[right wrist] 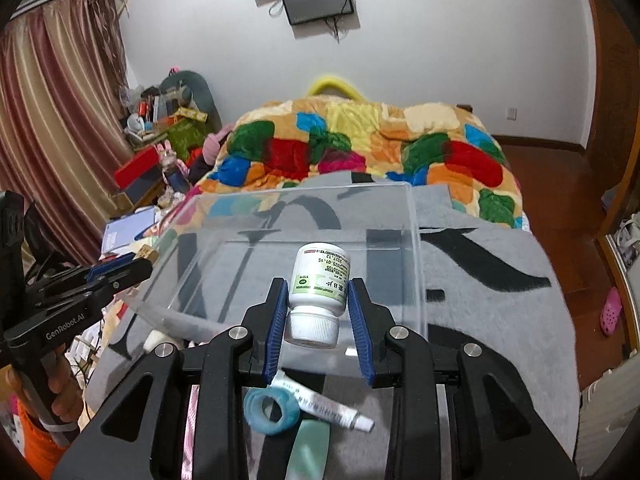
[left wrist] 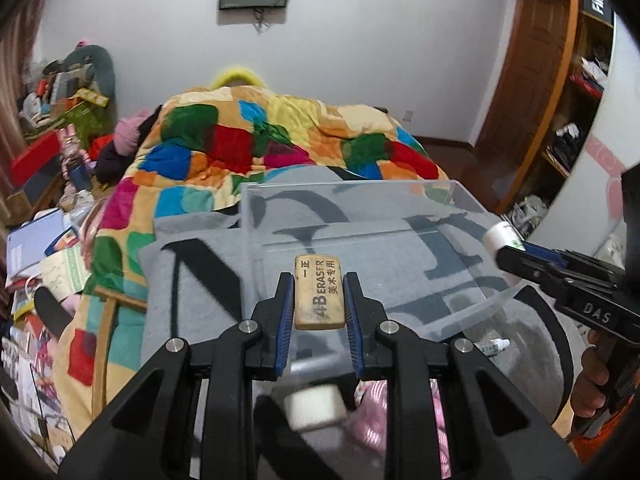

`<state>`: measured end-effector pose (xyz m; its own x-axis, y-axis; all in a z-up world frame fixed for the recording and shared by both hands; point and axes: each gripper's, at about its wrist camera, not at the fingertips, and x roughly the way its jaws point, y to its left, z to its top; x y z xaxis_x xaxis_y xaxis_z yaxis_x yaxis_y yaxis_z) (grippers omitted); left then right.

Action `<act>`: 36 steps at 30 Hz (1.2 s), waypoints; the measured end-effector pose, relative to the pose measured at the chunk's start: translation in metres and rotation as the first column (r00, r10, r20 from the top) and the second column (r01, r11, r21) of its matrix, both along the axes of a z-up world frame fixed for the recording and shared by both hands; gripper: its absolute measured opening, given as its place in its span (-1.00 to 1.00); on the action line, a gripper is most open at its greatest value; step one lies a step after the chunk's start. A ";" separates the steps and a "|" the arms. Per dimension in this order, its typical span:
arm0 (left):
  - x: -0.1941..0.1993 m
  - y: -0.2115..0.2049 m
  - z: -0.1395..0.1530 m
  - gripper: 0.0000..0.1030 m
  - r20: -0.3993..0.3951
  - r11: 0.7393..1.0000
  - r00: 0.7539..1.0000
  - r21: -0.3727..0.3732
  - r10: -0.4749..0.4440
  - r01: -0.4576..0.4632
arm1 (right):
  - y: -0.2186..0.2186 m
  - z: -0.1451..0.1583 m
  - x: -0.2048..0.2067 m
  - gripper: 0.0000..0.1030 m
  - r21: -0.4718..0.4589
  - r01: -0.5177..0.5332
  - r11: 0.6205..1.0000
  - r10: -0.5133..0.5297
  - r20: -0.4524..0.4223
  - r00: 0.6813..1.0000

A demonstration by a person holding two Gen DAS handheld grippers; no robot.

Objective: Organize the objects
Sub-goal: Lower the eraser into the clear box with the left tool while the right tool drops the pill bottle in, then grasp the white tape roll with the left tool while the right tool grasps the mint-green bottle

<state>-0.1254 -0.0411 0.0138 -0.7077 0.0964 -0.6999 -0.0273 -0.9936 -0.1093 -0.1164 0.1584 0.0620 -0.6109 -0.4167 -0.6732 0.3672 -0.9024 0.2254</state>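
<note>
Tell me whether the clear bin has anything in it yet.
Empty: the clear bin shows only grey blanket through its floor; pill bottle and eraser remain gripped above it.

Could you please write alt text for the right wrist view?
The right gripper holds a white pill bottle over a clear plastic bin on a grey blanket. A blue ring and a small tube lie below.

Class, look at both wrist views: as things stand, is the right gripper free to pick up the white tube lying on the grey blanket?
Probably not yet. The right gripper is shut on the white pill bottle, held above the clear box. The white tube lies unobstructed beside the blue ring, so the bottle must go first.
</note>
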 end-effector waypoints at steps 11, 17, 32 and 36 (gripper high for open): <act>-0.022 0.007 -0.020 -0.54 0.075 0.999 0.997 -0.027 -0.016 0.018 | -0.025 -0.023 -0.018 -0.44 0.079 -0.050 0.996 0.045 0.063 0.997; -0.012 0.009 -0.015 -0.35 0.060 0.999 0.998 -0.027 -0.030 0.032 | -0.029 -0.023 -0.016 -0.41 0.089 -0.056 0.994 0.050 0.065 0.997; 0.040 -0.005 0.012 0.16 -0.049 0.999 0.998 -0.030 0.025 -0.027 | -0.006 0.009 0.037 -0.10 0.039 -0.053 0.998 0.055 -0.050 0.997; 0.052 -0.006 0.003 0.35 -0.042 0.999 0.998 -0.024 0.035 -0.037 | 0.000 0.006 0.053 -0.04 0.037 -0.048 0.998 0.050 -0.057 0.997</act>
